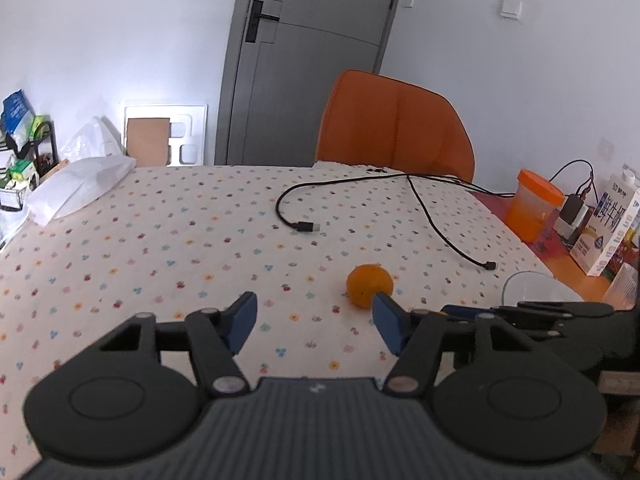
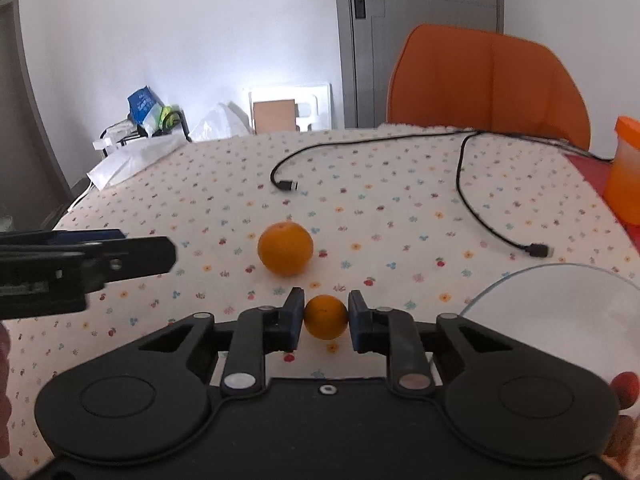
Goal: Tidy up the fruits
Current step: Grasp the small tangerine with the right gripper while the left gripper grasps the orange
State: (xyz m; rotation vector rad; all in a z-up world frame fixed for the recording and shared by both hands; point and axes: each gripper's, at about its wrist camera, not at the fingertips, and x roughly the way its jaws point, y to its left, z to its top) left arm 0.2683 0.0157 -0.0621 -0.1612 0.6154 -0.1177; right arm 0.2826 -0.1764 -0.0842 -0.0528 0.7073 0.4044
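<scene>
The right gripper (image 2: 325,317) is clamped on a small round orange fruit (image 2: 325,317), one blue pad pressed to each side, with the fruit low over the flower-printed cream tablecloth (image 2: 400,208); whether it is already clear of the cloth cannot be told. The coming move, as I judge it, turns on one relation: the clear glass bowl (image 2: 560,320) lies just to the right of that held fruit, its rim near the gripper's right finger, so a short carry to the right and a release over the rim should place it. A red rounded thing (image 2: 626,388) shows at the bowl's near edge; I cannot tell what it is.

A larger round orange (image 2: 285,253) with dimpled peel sits on the cloth just beyond the held fruit, away from the bowl and slightly left. The left gripper (image 1: 316,320) stands with its jaws apart and nothing between them; in its own view the larger orange (image 1: 369,285) lies ahead and to the right, just past its right finger. The left hand is thus the nearer one for that fruit. Being near-spherical, neither fruit has a long axis to align to, but both can roll on the soft cloth.

Beyond the larger orange, farther from the bowl, lies a thin black cable (image 2: 464,184) with bare plug ends. An orange plastic lidded tub (image 1: 534,210) stands beyond the bowl at the table's right edge. An orange padded chair (image 2: 488,84) stands behind the table.
</scene>
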